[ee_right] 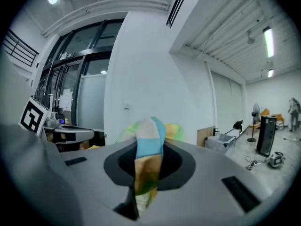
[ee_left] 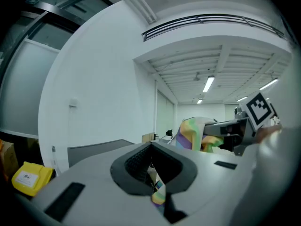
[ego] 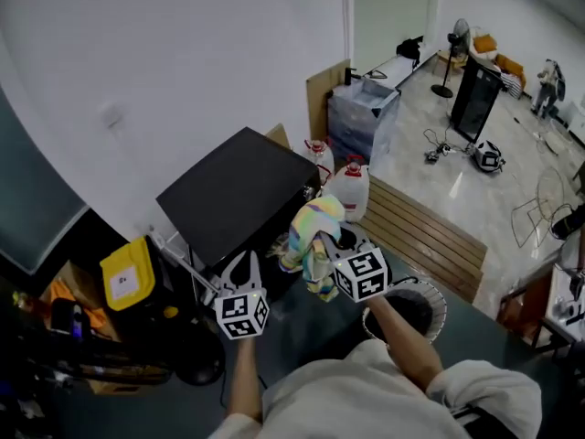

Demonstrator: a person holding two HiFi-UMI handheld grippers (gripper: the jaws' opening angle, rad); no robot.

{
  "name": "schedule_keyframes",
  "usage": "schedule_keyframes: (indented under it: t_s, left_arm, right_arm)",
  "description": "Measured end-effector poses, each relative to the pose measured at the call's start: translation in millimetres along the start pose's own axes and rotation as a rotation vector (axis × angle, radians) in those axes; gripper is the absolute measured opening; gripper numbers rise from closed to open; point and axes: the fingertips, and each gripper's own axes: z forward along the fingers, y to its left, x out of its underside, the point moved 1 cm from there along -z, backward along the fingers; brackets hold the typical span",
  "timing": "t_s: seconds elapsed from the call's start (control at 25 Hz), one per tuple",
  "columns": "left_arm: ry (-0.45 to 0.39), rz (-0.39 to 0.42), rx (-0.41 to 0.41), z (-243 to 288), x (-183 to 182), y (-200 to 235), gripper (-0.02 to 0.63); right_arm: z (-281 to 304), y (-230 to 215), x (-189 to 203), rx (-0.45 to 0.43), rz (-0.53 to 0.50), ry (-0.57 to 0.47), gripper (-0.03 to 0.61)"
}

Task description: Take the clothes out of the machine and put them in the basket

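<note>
My right gripper (ego: 336,242) is held up in front of me, shut on a pastel multi-coloured cloth (ego: 313,234) that bunches over its jaws; in the right gripper view the cloth (ee_right: 146,164) fills the gap between them. My left gripper (ego: 240,263) is raised beside it, to the left. In the left gripper view a narrow strip of the same pastel fabric (ee_left: 158,191) is pinched in its closed jaws. Whether that strip joins the bunch I cannot tell. A black raised lid (ego: 239,188) slopes behind the grippers. A round white wire rim (ego: 437,298) shows under my right arm.
A yellow container (ego: 128,274) sits at the left. Two jugs with red caps (ego: 352,188) and a clear plastic bin (ego: 364,115) stand behind the lid. A wooden pallet (ego: 430,236) lies on the floor at the right. A white wall (ego: 164,71) is close on the left.
</note>
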Motion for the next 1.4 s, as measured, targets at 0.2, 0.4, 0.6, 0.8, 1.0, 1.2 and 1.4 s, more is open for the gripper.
schedule_keyframes:
  t_s: [0.2,0.4,0.6,0.8,1.0,1.2,1.4]
  left_arm:
    - [-0.015,0.028,0.102,7,-19,-34,0.018]
    - [-0.028,0.048,0.235,9,-36,-97,0.018]
    - [-0.019,0.065,0.408,18,-37,-179,0.018]
    - [0.001,0.072,0.578,43,-23,-262,0.018]
    - [0.033,0.089,0.722,59,-8,-348,0.018]
    - [0.052,0.094,0.83,74,5,-426,0.018]
    - [0.081,0.109,0.918,80,19,-478,0.018]
  right_arm:
    - [-44,-21,-22,0.101,0.002,-0.045,0.061]
    - [-109,-41,-35,0.213,-0.001,-0.067,0.061]
    - [-186,-75,-31,0.377,-0.001,-0.059,0.062]
    - [-252,-122,-11,0.548,0.012,-0.03,0.062]
    - [-317,-164,9,0.693,0.034,-0.003,0.062]
    - [-365,-193,32,0.776,0.051,0.02,0.063]
    - [-388,-217,47,0.837,0.1,0.028,0.063]
